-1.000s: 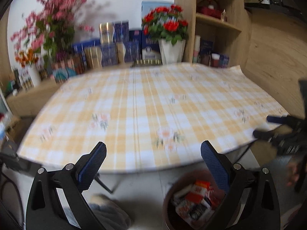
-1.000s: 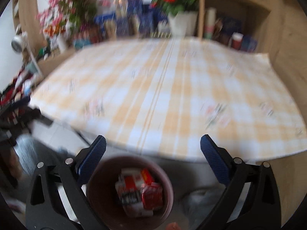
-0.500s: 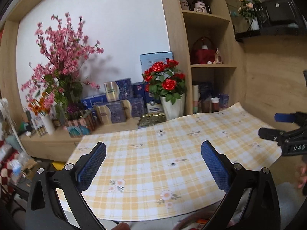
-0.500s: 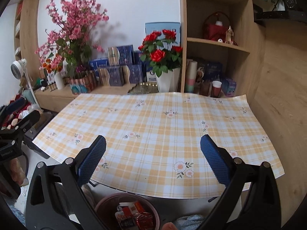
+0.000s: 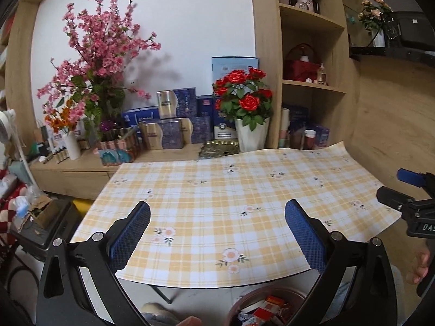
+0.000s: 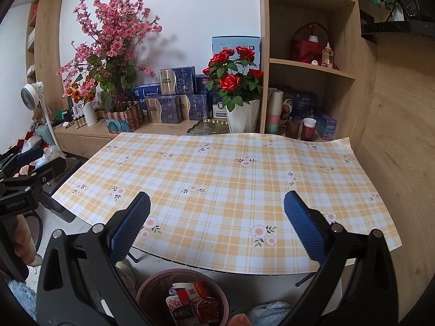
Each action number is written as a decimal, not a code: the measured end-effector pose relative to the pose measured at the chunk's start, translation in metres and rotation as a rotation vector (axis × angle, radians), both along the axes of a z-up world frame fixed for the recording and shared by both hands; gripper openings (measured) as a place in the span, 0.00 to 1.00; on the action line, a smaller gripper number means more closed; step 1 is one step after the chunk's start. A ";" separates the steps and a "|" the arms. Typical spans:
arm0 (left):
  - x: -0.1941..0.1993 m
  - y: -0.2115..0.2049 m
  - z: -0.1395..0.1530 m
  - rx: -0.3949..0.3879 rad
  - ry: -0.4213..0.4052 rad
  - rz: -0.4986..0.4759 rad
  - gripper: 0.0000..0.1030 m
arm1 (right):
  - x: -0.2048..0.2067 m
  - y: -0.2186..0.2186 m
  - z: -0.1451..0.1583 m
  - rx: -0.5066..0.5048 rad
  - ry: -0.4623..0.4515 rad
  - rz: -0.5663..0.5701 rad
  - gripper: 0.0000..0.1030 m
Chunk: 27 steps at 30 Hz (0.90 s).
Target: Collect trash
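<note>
The trash, red and white wrappers, lay piled inside the brown bin on the floor just below the table's near edge, directly under your right claw and toward the lower right of your left claw. You held both claws with their blue-padded fingers spread wide apart and nothing between them, each hovering over the near edge of the yellow checked tablecloth. Beyond the table, red roses in a white vase stood before the wooden shelves.
</note>
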<state>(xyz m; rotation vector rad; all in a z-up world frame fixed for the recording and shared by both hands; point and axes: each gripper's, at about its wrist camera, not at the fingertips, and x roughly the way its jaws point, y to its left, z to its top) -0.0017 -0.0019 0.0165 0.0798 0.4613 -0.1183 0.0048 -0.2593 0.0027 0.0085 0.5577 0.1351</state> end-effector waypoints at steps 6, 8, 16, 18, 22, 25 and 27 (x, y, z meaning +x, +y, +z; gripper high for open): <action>-0.003 0.001 -0.001 0.004 0.004 0.008 0.94 | -0.003 0.001 -0.001 0.006 -0.002 -0.005 0.94; -0.004 0.002 -0.001 0.003 0.001 0.009 0.94 | -0.003 0.001 -0.001 0.007 0.000 -0.007 0.94; -0.006 0.002 0.001 0.012 -0.006 0.014 0.94 | -0.005 0.000 -0.002 0.012 0.002 -0.016 0.94; -0.007 0.002 0.001 0.012 -0.008 0.016 0.94 | -0.006 0.000 -0.002 0.011 0.001 -0.016 0.94; -0.008 0.002 0.002 0.016 -0.011 0.020 0.94 | -0.005 -0.001 -0.002 0.013 0.003 -0.018 0.94; -0.007 0.003 0.003 0.020 -0.010 0.028 0.94 | -0.006 -0.002 -0.002 0.015 0.003 -0.019 0.94; -0.008 0.004 0.003 0.017 -0.009 0.029 0.94 | -0.006 -0.002 -0.002 0.013 0.003 -0.020 0.94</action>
